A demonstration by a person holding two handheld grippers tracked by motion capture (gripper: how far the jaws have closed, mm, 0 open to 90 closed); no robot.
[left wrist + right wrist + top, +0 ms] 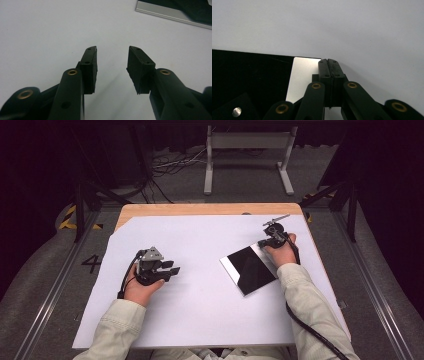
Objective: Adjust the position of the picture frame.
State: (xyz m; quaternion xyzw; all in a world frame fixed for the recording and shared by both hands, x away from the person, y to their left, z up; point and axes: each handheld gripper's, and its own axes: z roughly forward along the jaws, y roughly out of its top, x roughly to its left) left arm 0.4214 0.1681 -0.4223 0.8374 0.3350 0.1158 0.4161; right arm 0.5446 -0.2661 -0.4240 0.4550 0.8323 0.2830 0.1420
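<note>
Care matters: right gripper (329, 61), fingers pressed together, nudges the mirror (248, 269); left gripper (112, 53), fingers spread, waits.

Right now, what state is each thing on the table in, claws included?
Left claw: open, nothing between its jaws, over the bare white sheet.
Right claw: shut, empty, tips at the corner of the mirror panel.
Mirror panel: lying flat on the sheet, dark glossy face up, set at an angle to the table edges.
White sheet: flat, covering most of the wooden table.
</note>
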